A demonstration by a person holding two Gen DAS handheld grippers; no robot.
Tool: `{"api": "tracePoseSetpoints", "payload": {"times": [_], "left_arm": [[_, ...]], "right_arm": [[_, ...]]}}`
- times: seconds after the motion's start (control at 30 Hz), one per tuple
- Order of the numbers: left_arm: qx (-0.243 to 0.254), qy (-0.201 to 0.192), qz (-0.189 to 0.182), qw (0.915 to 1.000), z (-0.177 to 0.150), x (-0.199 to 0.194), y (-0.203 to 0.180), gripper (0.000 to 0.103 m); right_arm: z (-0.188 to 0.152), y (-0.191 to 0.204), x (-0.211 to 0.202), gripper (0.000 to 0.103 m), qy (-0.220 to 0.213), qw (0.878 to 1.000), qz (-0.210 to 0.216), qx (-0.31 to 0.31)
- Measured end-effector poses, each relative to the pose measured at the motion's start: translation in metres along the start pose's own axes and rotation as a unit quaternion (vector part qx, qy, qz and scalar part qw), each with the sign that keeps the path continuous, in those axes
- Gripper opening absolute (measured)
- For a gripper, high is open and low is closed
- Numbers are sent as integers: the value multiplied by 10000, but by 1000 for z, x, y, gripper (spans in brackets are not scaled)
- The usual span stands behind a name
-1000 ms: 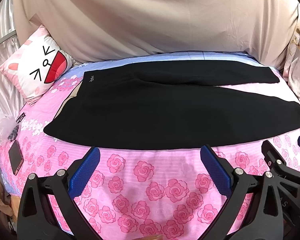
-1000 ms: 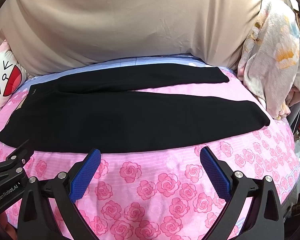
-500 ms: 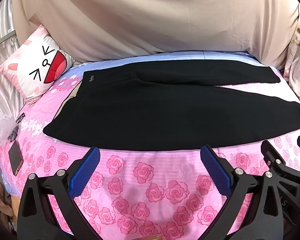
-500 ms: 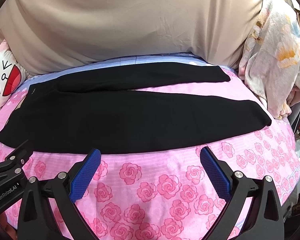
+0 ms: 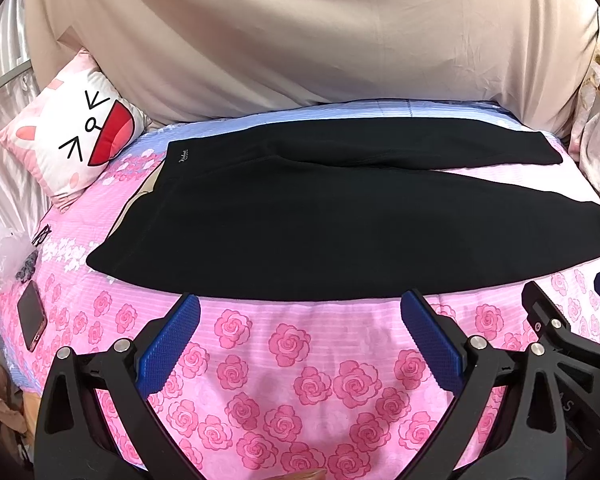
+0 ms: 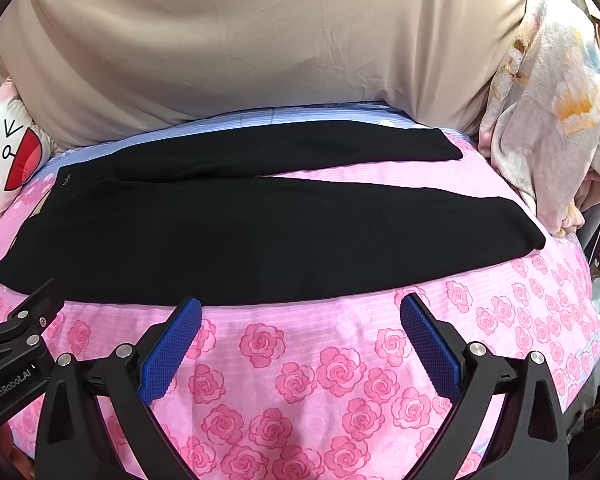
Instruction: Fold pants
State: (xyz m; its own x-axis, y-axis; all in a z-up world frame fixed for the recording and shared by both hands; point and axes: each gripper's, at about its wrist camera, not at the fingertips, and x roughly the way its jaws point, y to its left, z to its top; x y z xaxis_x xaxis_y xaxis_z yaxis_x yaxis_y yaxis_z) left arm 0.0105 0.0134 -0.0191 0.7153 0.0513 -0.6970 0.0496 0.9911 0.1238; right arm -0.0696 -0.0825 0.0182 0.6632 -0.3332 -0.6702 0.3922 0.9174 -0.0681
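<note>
Bed (image 5: 300,344), rose sheet — black pants (image 5: 340,232) spread flat, legs rightward, unmoved over the last second. Left gripper (image 5: 300,312) and right gripper (image 6: 300,312): jaws wide, empty — folding not begun.

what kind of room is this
Most likely a bedroom: a bed under a pink rose-print sheet, a white cartoon-face pillow at its head, and black pants spread flat on it.

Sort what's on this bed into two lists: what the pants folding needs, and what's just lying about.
For the job:
black pants, spread flat on the bed
left claw, open, empty
right claw, open, empty

Lying about:
cartoon-face pillow
phone near the bed's edge
floral blanket, bunched at the side
</note>
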Motion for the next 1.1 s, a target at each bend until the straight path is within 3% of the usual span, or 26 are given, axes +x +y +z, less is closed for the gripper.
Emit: {"api": "tracePoseSetpoints", "payload": {"times": [0.6,0.9,1.1], "left_arm": [[43,45,67,10000,3,5,0,98],[134,200,130,9996,24,32,-10,98],[74,273,160,9995,51,61,-9,98]], "right_arm": [[2,-2,6,98,40,10000,18,0],[27,-12,33,98,94,9999,-17,94],[63,-48,59,98,-243,9946,941,361]]}}
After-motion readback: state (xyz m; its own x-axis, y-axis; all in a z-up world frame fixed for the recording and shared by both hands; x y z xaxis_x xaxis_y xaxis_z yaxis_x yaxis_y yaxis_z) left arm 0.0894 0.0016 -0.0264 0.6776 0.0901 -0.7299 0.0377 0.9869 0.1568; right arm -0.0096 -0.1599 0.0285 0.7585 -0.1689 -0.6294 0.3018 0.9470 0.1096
